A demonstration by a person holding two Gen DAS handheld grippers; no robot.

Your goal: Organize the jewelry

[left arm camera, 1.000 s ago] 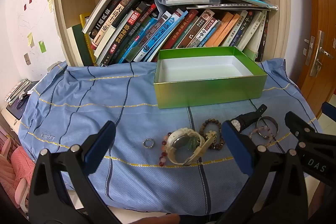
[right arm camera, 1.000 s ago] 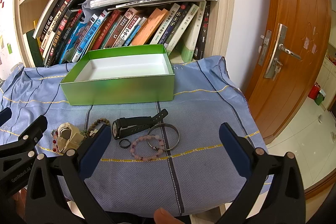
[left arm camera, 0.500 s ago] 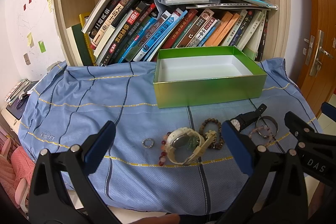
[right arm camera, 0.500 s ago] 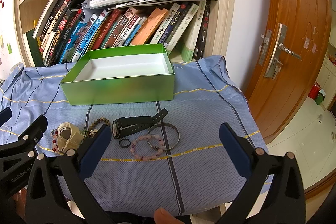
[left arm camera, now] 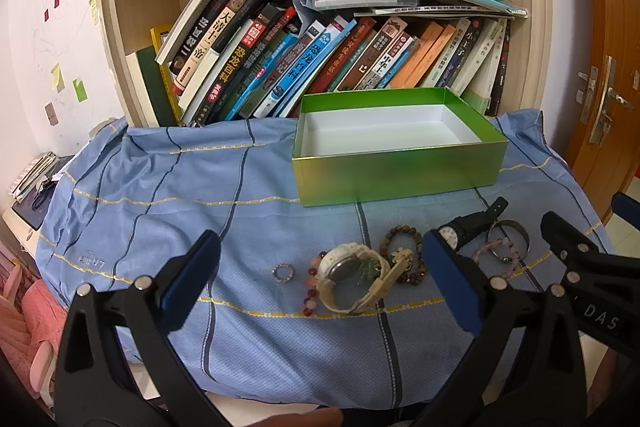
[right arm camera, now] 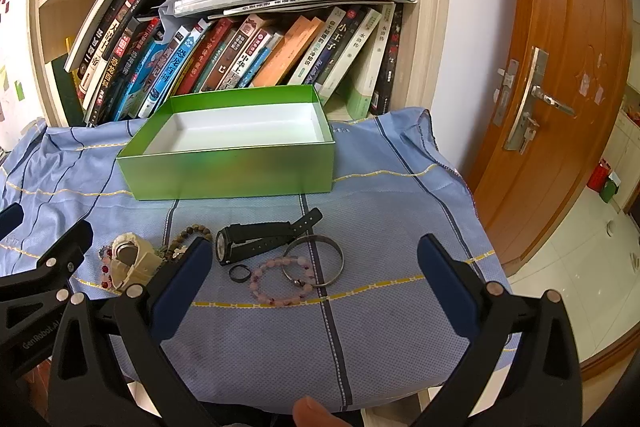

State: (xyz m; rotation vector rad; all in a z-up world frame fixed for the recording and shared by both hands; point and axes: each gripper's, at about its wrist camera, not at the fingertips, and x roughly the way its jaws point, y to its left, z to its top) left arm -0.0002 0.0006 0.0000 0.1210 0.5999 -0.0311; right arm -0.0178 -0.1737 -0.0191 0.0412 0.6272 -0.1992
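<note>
So the surface is covered with a blue cloth, and all the jewelry sits in a loose row near its front edge. The left gripper hangs over the front edge with its blue-padded jaws spread wide and nothing between them. Going left to right along the row: a small sparkly ring lies on its own, a bit apart from the rest. Next is a cream watch lying on top of a red bead bracelet, with a brown wooden bead bracelet touching its right side. Then comes a black watch on its side, strap pointing toward the back right, with a little black ring just in front of it. A pink bead bracelet overlaps a thin metal bangle at the right end of the row. The right gripper is also wide open and empty, hovering over the front edge near the pink beads. Behind everything, toward the back edge, the green box sits open, white inside, nothing in it, right in front of a bookshelf crammed with leaning books.
</note>
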